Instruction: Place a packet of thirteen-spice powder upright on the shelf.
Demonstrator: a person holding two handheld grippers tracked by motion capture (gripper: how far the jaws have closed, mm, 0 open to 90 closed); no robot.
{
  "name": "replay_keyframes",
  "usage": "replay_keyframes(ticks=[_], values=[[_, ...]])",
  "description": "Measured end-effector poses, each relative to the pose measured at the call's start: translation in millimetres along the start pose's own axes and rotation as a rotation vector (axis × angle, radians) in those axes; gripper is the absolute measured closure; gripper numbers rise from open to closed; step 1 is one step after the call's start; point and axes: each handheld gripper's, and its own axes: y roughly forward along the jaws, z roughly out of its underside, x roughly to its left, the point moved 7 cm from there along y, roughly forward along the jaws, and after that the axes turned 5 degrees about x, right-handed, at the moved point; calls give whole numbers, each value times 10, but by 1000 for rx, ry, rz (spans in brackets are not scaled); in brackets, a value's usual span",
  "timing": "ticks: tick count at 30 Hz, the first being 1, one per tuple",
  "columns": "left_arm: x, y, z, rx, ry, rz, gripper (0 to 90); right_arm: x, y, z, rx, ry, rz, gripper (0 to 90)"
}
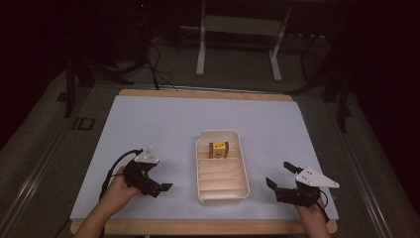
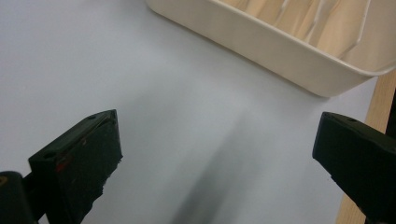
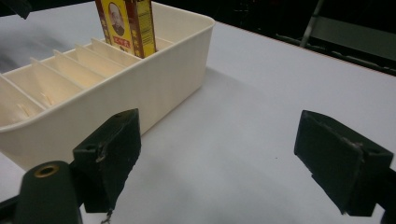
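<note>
Either side of the tray (image 1: 222,191): left gripper (image 1: 157,187) and right gripper (image 1: 278,179), fingers wide open, empty, touching nothing; box (image 1: 218,149) upright inside.

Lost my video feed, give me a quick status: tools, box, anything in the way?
Left tool open, empty, left of tray. Right tool open, empty, right of tray. Yellow-red box upright in a far slot. Nothing in the way.
</note>
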Motion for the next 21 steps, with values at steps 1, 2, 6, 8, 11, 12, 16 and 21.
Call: replay_keyframes(ticks=[1, 2, 6, 8, 11, 12, 16, 21], values=[[-9, 0, 12, -1, -4, 7, 16, 2, -1, -2, -2, -1, 0, 148], [-19, -3, 23, -5, -4, 8, 16, 2, -4, -5, -5, -3, 0, 148], [-57, -29, 79, -23, -9, 9, 16, -10, -16, -6, -7, 3, 3, 148], [-77, -52, 114, -31, -17, 9, 17, -12, -19, -6, -9, 3, 3, 148], [-90, -112, 149, -62, -51, 15, 17, -13, -27, -12, -13, 1, 3, 148], [-91, -129, 164, -65, -50, -1, 17, -15, -28, -15, -16, 0, 3, 148], [-114, -158, 239, -68, -62, -32, 17, -21, -36, -15, -18, -2, 3, 148], [-149, -159, 331, -59, -85, -44, 17, -32, -35, -7, -16, 4, 5, 148]])
